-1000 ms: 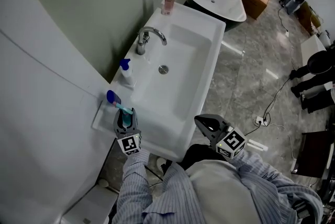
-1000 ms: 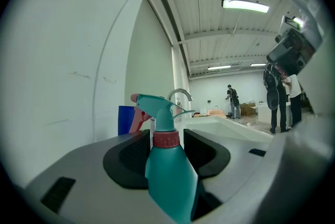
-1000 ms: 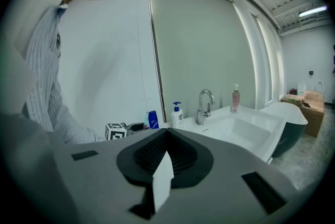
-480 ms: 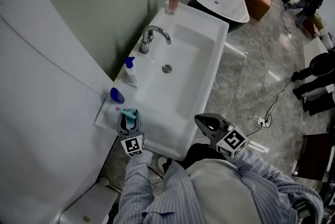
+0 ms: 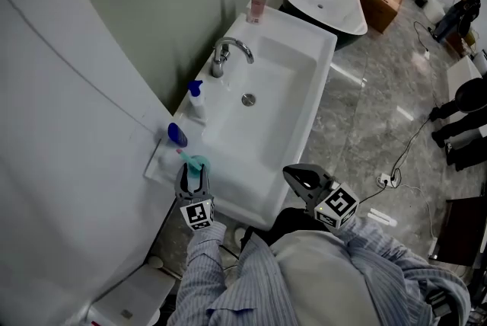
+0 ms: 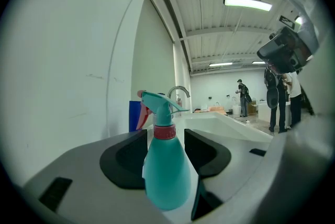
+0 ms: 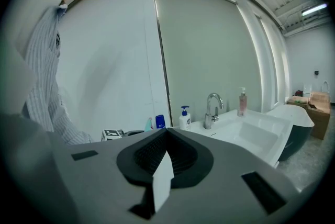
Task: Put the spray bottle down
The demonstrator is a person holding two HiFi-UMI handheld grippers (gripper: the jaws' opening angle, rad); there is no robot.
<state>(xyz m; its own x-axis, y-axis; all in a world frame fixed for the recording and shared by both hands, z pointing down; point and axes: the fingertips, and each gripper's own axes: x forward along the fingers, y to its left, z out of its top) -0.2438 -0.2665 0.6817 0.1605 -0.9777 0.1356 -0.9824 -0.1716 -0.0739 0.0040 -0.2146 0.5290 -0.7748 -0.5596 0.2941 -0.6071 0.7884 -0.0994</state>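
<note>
head view: left gripper (image 5: 191,178) has drawn back from the blue cup (image 5: 177,135), and its jaws have just been opening with the one bottle (image 5: 195,162) between them. the bottle stands on the sink's (image 5: 243,196) near left corner, just beside the cup. along the wall side are one tap (image 5: 228,54) and two pump bottles, white (image 5: 196,102) and pink (image 5: 257,4). right gripper (image 5: 298,176) hangs well apart, off the sink's near edge.

left gripper view: fingers spread, a gap either side of the bottle's neck. the bottle is upright, long axis vertical, nozzle and red trigger pointing left at the wall. the cup shows behind it.

right gripper view: fingers pressed together on nothing. the sink lies ahead.
</note>
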